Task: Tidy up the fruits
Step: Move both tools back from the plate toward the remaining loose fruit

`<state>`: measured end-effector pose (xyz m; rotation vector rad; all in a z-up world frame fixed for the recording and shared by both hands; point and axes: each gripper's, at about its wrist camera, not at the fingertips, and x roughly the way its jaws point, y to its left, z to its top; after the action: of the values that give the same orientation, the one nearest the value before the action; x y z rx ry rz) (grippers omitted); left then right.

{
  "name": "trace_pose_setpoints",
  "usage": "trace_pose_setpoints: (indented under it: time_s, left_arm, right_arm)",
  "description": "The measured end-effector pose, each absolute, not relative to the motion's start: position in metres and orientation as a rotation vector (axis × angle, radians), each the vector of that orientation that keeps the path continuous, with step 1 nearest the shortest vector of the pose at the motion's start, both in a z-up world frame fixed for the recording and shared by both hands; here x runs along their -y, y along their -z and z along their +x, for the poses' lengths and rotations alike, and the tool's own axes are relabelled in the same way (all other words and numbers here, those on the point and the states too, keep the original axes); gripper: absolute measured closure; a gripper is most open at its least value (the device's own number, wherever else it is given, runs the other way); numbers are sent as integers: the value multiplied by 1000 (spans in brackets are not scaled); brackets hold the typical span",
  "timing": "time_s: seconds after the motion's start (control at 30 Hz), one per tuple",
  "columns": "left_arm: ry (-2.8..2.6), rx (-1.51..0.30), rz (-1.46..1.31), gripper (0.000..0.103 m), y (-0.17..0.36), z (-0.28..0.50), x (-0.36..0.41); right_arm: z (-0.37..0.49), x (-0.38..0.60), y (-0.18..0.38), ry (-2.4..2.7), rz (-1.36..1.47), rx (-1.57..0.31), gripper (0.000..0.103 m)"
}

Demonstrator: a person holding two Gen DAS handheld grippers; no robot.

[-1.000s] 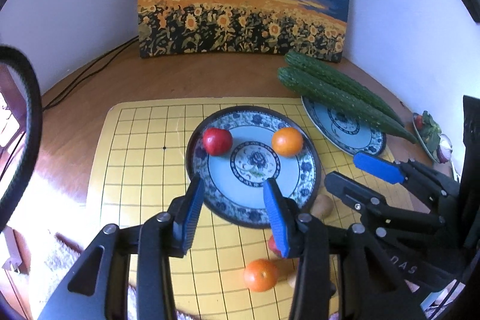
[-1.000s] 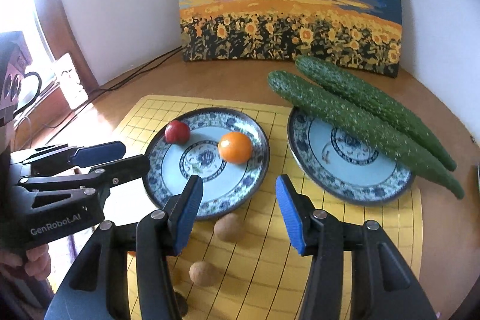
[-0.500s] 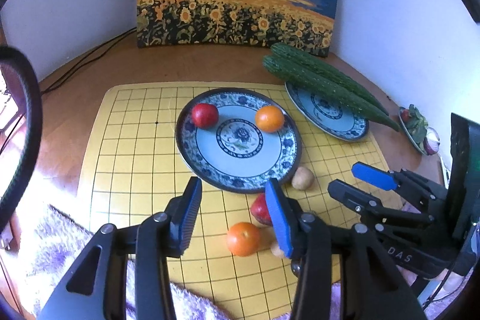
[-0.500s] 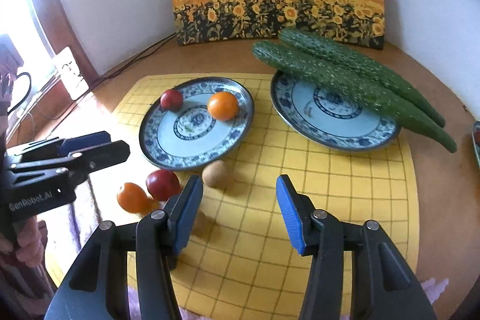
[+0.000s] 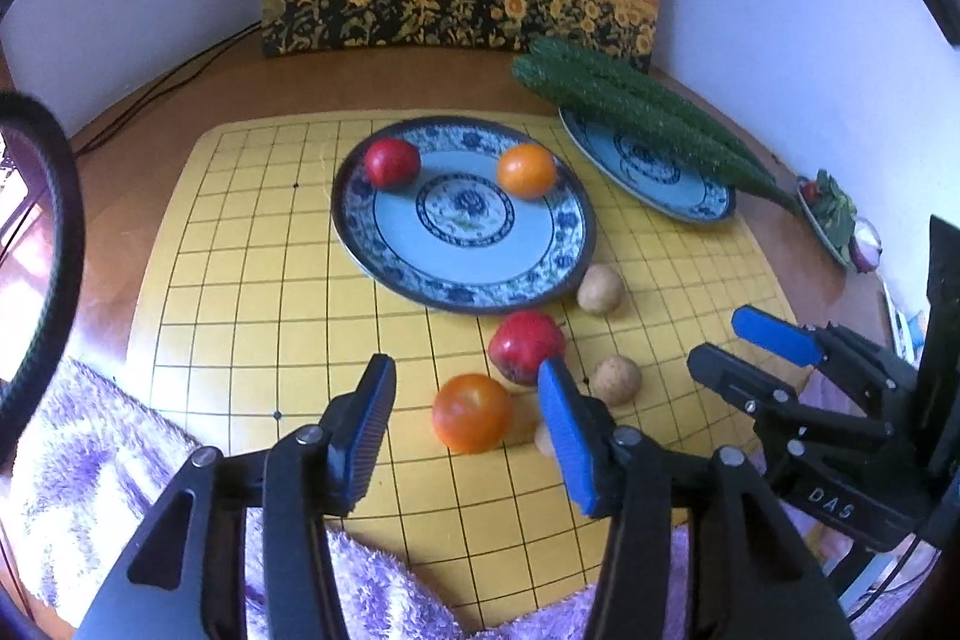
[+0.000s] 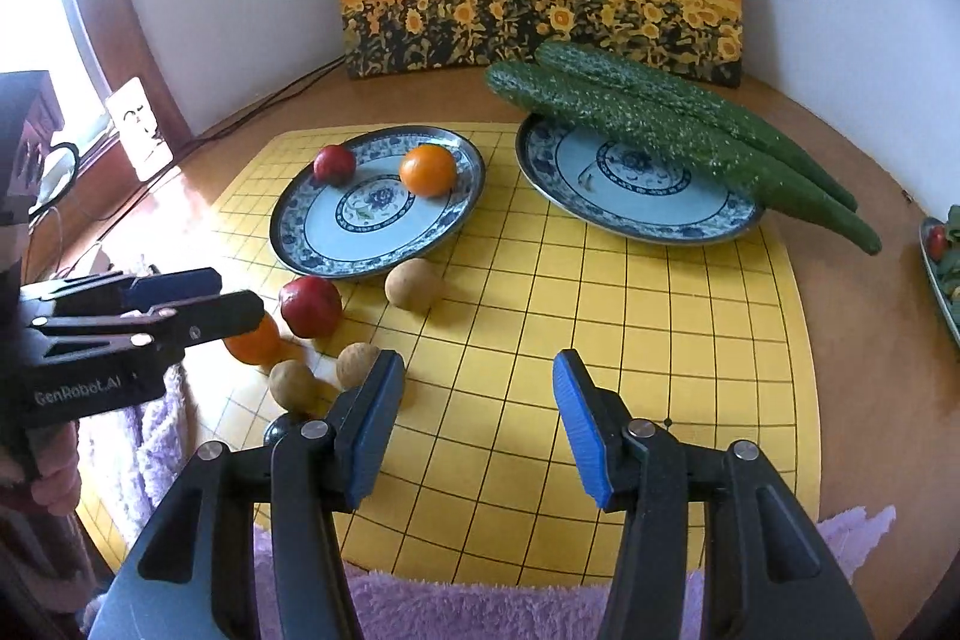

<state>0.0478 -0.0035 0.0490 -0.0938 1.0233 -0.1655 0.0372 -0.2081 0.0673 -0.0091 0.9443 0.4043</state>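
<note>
Left wrist view: left tongs (image 5: 465, 403) spread wide around an orange (image 5: 472, 412); right tongs (image 6: 477, 409) spread over the yellow mat (image 6: 660, 340), holding nothing.

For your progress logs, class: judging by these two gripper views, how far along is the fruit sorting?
Done: a red fruit and an orange sit on the left plate. In hand: nothing; the left gripper is open around a loose orange, and the right gripper is open. Left: that orange, a red fruit on the mat, three small brown fruits.
</note>
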Motion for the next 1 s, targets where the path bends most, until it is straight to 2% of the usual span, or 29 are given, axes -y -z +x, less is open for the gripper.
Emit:
trace_pose_setpoints:
  time_s: [1.0]
  left_arm:
    - [156,-1044,-127,51,-32,50,-1]
  right_arm:
    - [31,183,-56,-466,3,-971,50]
